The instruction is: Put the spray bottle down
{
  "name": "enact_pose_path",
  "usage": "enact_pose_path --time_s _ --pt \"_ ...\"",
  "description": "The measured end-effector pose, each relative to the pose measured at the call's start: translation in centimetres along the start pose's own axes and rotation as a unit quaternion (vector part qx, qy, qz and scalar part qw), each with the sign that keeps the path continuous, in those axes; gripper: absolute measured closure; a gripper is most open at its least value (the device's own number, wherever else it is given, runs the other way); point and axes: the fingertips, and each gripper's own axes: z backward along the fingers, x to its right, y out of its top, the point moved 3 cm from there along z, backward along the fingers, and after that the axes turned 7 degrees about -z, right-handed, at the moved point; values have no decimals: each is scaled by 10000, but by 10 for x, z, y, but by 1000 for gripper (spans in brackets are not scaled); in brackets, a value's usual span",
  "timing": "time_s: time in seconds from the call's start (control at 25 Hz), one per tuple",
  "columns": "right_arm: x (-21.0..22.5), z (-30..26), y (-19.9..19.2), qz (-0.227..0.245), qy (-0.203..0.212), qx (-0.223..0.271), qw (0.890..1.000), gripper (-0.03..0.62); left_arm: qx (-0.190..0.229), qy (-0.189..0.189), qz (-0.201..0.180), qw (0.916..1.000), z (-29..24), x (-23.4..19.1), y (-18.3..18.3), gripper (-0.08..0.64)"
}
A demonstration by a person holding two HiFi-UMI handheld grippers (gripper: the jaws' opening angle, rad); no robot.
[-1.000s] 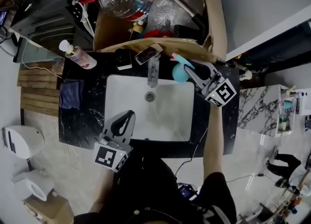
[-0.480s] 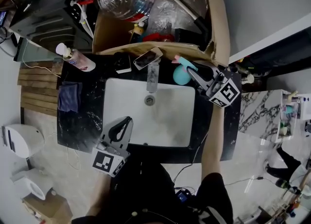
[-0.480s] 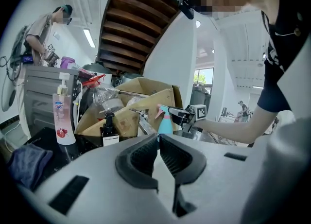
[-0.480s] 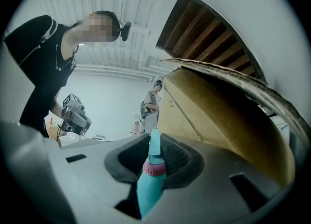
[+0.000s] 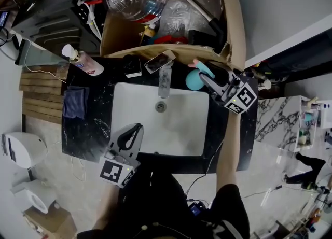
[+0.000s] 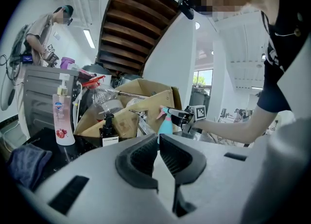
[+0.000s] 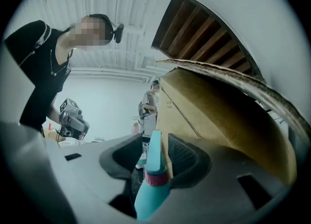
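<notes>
Since a second ago the right claw (image 5: 205, 79) has let go: its jaws have just been opening and now stand wide apart, with the spray bottle's teal head between them and a gap showing on either side of it in the right gripper view. The claw itself has barely shifted and lies level, reaching in from the right.

The spray bottle (image 5: 194, 79) stands upright on the black worktop (image 5: 88, 129), at the far right corner of the white sink (image 5: 181, 124) and just in front of the cardboard box (image 5: 228, 25). Its pink nozzle tip points toward the box wall. From the right gripper view the bottle (image 7: 153, 181) rises straight up between the two dark pads, its pink collar low in the gap.

The left claw (image 5: 138, 128) has not moved. It hovers over the near left rim of the sink, well apart from the bottle, with its jaws together and nothing between them; the left gripper view shows the pads meeting at the tips (image 6: 159, 138).

The faucet (image 5: 164, 81) stands at the back of the sink, left of the bottle. Further left on the worktop are a phone (image 5: 159, 60), a black pump bottle (image 6: 108, 129), a pink soap bottle (image 5: 85, 61) and a dark blue cloth (image 5: 75, 102).
</notes>
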Motion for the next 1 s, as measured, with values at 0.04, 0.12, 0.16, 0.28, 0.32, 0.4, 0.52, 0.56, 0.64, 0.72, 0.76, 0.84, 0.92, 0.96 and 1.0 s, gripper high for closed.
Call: enact_pose_path --time_s 0.04,0.12,0.16,0.28,0.32,0.4,0.52,0.56,0.64,0.72,0.76,0.84,0.92,0.96,1.0 --pt "0 0 1 13 -10 -8 10000 420 2 2 0 10000 0 0 0 541" --pt "-2 0 3 53 -56 -23 10000 420 18 3 -5 10000 1 -1 1 541" --pt "-2 1 5 83 -103 -24 9999 420 30 1 -9 10000 1 -1 1 541" --pt "-5 5 12 169 -339 71 9993 420 69 -23 -38 10000 2 0 4 541" --pt "-6 7 16 196 -437 120 9988 420 90 -34 -47 9999 2 0 5 541" --pt "-10 12 23 275 -661 204 9972 420 143 -57 -57 9999 2 2 8 541" --pt "-22 18 34 438 -1018 305 9934 422 227 -106 -89 9996 0 4 13 541" --pt "-28 19 37 494 -1123 324 9919 420 263 -130 -109 9995 -1 5 15 541" --pt "-43 20 43 575 -1295 339 9893 425 343 -186 -149 9991 -3 7 21 541" --pt "-62 19 49 651 -1412 274 9875 437 420 -251 -186 9986 -4 11 27 541" --pt "-72 17 51 704 -1455 205 9866 439 460 -285 -204 9983 -5 14 30 541" --pt "-95 15 57 808 -1546 82 9846 439 556 -346 -224 9976 -5 19 37 541" --pt "-119 15 63 834 -1623 72 9832 464 669 -404 -225 9967 -4 25 45 541" --pt "-131 15 65 813 -1651 97 9829 484 731 -431 -226 9961 -4 28 49 541" --pt "-142 16 67 790 -1688 121 9824 495 791 -458 -231 9955 -4 30 52 541"
